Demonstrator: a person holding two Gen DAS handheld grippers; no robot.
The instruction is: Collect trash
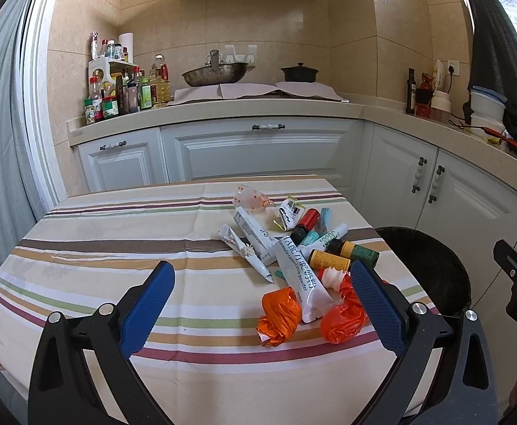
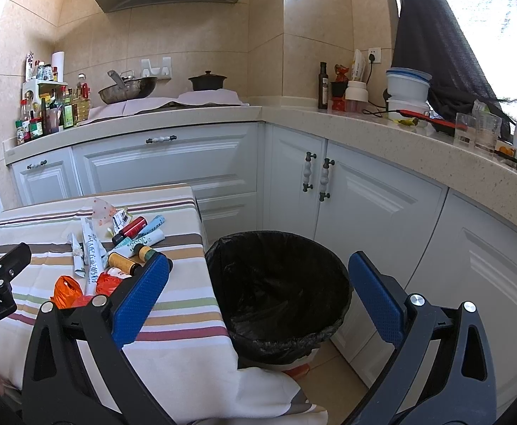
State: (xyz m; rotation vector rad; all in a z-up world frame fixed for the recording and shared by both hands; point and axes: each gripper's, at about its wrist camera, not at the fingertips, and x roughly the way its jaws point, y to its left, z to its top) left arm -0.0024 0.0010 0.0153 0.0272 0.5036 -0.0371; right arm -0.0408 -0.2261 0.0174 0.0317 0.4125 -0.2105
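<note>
A pile of trash lies on the striped tablecloth [image 1: 117, 233]: two crumpled orange bags [image 1: 279, 315], a white milk-powder sachet [image 1: 299, 276], silver wrappers [image 1: 248, 251], small yellow [image 1: 327, 260], green and red bottles [image 1: 306, 221]. The pile shows in the right wrist view [image 2: 117, 244] too. My left gripper [image 1: 262, 297] is open and empty, just above the table's near side, its right finger beside the orange bags. My right gripper [image 2: 258, 290] is open and empty, above the black-lined trash bin [image 2: 279, 283] right of the table; the bin shows in the left wrist view [image 1: 428, 265].
White kitchen cabinets [image 2: 364, 205] and an L-shaped counter [image 2: 364, 127] stand behind the table and bin. The counter holds sauce bottles [image 1: 124, 92], a wok [image 1: 216, 72], a black pot [image 1: 299, 72], containers [image 2: 407, 92] and glasses [image 2: 478, 131].
</note>
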